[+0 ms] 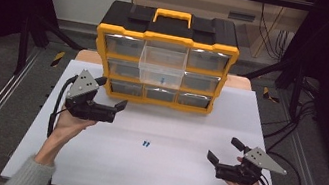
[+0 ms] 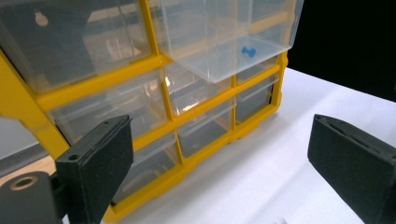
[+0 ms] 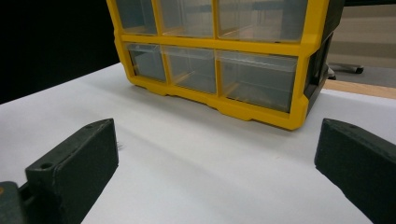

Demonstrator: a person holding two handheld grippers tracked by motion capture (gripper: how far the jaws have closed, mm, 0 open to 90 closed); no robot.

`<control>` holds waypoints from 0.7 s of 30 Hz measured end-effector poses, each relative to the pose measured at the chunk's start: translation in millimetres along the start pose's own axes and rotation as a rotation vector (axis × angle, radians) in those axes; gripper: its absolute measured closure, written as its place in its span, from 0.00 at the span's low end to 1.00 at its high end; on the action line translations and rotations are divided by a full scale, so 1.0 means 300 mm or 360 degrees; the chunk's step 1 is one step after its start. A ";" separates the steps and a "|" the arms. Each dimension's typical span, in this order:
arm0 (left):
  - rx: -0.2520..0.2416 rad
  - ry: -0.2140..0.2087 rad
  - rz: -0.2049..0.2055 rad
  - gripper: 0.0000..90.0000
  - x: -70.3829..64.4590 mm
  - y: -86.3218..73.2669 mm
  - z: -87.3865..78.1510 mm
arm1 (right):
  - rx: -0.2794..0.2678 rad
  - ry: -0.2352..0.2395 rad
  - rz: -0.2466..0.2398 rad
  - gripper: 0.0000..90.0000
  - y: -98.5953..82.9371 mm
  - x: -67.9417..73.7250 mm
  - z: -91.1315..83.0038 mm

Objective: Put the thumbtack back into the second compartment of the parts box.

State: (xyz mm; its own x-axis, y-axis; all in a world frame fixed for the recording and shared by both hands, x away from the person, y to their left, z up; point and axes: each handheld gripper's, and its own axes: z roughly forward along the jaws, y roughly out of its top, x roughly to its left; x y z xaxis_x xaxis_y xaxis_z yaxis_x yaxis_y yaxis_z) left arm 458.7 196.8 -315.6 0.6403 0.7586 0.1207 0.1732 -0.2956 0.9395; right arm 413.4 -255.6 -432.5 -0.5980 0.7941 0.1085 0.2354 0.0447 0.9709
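A yellow and black drawer cabinet (image 1: 164, 57) stands at the back of the white table (image 1: 90, 161), with clear drawers in three rows. Its top middle drawer (image 1: 162, 67) is pulled out and holds a small blue piece (image 2: 248, 51). Two small blue pieces (image 1: 145, 144) lie on the table in front of the cabinet. My left gripper (image 1: 111, 93) is open near the cabinet's lower left corner, nothing between its jaws. My right gripper (image 1: 226, 150) is open at the front right, also holding nothing. The cabinet (image 3: 224, 56) fills the far part of the right gripper view.
Black cables trail from both grippers over the table. Metal frame rails run along the left and right of the table. The table's front edge lies just behind my forearms.
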 end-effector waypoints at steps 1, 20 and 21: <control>0.0004 0.0001 -0.0002 0.07 -0.002 -0.008 0.000 | 0.0001 -0.0005 0.0002 0.00 0.000 0.001 0.001; 0.0105 -0.0050 -0.0069 0.07 -0.049 -0.137 0.054 | -0.0007 0.0003 -0.0005 0.00 -0.001 0.000 0.003; 0.0114 -0.0053 -0.0070 0.07 -0.051 -0.142 0.057 | -0.0007 0.0001 0.0000 0.00 -0.001 0.001 0.002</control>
State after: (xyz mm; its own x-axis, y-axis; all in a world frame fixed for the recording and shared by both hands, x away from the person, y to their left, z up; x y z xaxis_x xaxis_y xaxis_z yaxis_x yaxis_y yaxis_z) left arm 454.2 187.7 -362.8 0.6551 0.7524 0.0682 0.2539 -0.3043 0.9181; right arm 413.7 -254.9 -432.9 -0.5986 0.7936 0.1085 0.2322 0.0423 0.9718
